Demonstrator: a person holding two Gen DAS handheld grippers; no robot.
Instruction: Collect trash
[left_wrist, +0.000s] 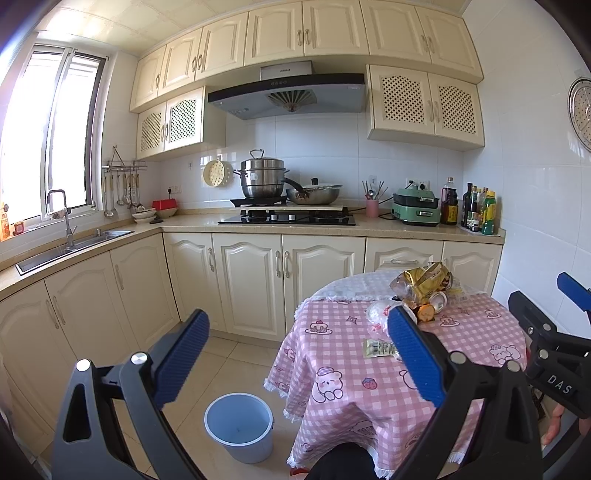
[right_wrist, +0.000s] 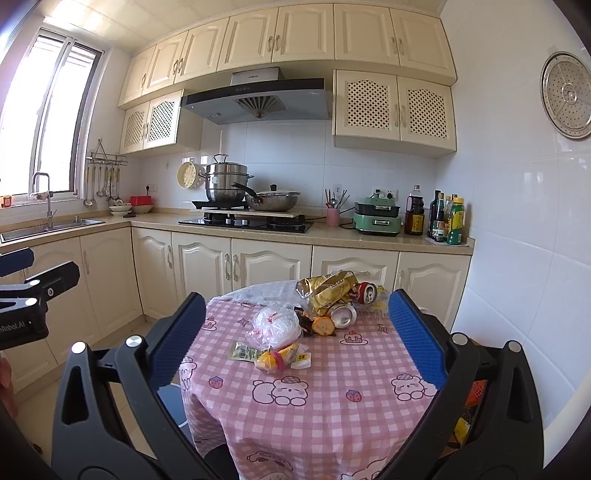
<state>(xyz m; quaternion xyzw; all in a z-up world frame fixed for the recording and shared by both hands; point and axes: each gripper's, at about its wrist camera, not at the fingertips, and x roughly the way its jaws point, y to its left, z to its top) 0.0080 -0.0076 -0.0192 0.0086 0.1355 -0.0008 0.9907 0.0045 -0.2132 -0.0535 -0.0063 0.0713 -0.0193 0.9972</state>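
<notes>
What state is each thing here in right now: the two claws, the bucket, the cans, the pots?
Left gripper: open, holding nothing.
Right gripper: open, holding nothing.
Blue bucket: upright on the floor, looks empty.
Silver can: lying on its side.
Red can: lying on its side.
Wok: lid on.

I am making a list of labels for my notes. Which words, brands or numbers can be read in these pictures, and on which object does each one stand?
"DAS": on the right gripper body, left wrist view.
"nRobot.AI", cut off at the frame edge: on the left gripper body, right wrist view.
Range hood brand: too blurred.
Gold snack bag, red can, sauce bottles: print too small.
</notes>
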